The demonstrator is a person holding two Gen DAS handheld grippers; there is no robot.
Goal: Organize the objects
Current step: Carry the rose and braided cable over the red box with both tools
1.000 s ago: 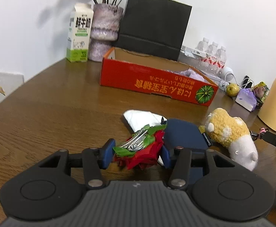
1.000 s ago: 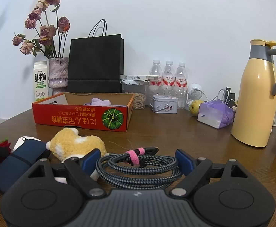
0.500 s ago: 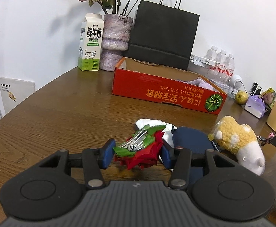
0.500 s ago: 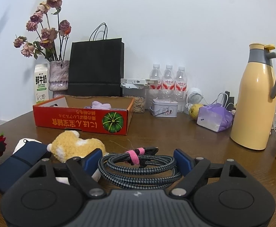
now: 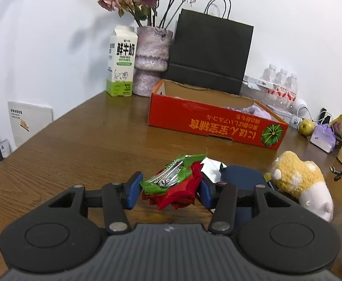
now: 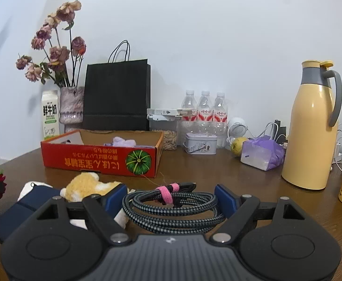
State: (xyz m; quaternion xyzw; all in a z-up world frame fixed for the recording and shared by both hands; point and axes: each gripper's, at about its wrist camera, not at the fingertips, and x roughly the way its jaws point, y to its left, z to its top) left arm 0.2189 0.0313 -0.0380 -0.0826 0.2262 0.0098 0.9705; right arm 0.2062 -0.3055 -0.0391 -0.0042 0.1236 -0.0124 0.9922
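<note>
The left gripper (image 5: pixel 168 190) hung level above the worktop (image 5: pixel 81 145), fingers clamping a red rose hair clip (image 5: pixel 174 187); the right gripper (image 6: pixel 171 202), also level, clasped a coiled braided cable (image 6: pixel 171 210), the red cardboard box (image 6: pixel 100 160) at 11 o'clock.

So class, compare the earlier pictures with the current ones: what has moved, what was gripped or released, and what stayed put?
Both grippers have risen. The left hand-held gripper lifted the red rose clip and drew back from the red box. The right hand-held gripper raised the coiled cable. Nothing was taken or released. The plush toy, navy case and box stayed put.
</note>
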